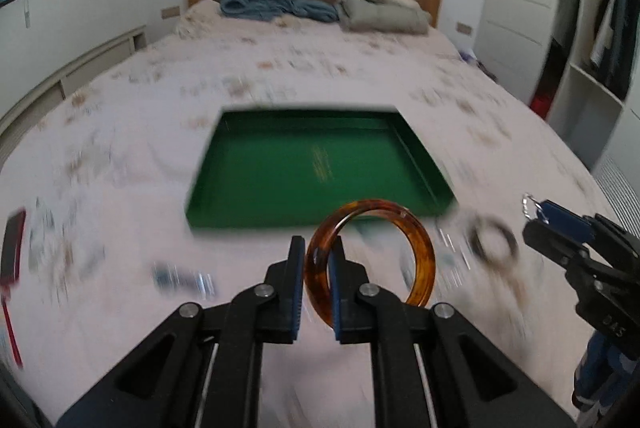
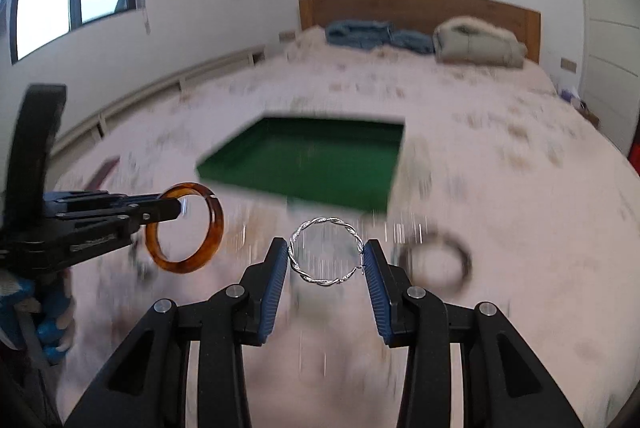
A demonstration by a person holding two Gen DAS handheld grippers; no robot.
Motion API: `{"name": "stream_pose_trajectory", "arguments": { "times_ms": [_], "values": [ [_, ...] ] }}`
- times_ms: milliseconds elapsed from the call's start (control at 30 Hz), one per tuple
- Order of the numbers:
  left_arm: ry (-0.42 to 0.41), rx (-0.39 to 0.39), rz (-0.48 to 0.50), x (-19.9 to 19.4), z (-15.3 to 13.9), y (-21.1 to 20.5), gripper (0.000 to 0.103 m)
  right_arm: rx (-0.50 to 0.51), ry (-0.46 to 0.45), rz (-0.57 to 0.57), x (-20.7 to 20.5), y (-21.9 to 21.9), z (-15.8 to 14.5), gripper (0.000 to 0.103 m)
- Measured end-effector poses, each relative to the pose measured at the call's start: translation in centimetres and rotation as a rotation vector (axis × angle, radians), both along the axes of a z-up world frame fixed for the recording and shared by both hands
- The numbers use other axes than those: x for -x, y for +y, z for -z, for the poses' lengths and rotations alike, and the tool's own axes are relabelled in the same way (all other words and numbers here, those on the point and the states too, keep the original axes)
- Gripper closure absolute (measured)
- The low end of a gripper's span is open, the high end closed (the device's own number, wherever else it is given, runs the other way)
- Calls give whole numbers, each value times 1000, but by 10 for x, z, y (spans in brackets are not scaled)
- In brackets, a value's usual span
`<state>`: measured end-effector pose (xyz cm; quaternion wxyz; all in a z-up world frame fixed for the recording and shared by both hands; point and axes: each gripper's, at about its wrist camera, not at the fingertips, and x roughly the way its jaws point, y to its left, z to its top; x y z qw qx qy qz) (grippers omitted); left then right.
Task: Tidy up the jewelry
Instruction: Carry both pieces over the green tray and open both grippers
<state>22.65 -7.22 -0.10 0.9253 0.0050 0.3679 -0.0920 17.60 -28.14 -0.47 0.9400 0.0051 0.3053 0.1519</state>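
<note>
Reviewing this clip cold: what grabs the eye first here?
The amber bangle pinched in the left tool, and the twisted silver hoop spanning the right tool. Both hang above the floral bedspread, just short of the green tray lying ahead.

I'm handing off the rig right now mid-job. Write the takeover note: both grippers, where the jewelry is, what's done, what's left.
Left gripper: shut on the amber bangle, lifted off the bed.
Right gripper: shut on the twisted silver hoop, also in the air.
Green tray: ahead of both grippers; something small and pale lies in it, too blurred to name.
Left to do: set both pieces in the tray, then the dark bangle and the small blurred items on the bed.
</note>
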Motion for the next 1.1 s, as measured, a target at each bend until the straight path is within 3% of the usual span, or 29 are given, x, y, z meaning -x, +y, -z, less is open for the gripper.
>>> {"name": "stream_pose_trajectory", "arguments": {
  "times_ms": [100, 233, 467, 633, 700, 833, 1000, 1100],
  "values": [
    [0, 2, -2, -58, -11, 5, 93, -22, -10, 13, -60, 8, -12, 64],
    [6, -26, -31, -118, -6, 10, 93, -35, 24, 49, -127, 15, -4, 64],
    [140, -50, -76, -184, 45, 19, 92, -29, 222, 102, -211, 23, 64, 64],
    [202, -81, -87, -194, 80, 22, 92, 56, 299, 112, -220, 31, 92, 64],
    [220, -86, -91, -195, 89, 24, 93, 149, 285, 111, -218, 40, 96, 64],
    [224, -96, -102, -196, 92, 26, 91, 163, 286, 125, -221, 39, 97, 63],
    [161, -71, -90, -179, 64, 29, 90, 95, 277, 123, -212, 30, 79, 56],
    [53, -66, -107, -146, 19, 40, 90, 59, 218, 114, -186, 28, 44, 56]
  ]
}}
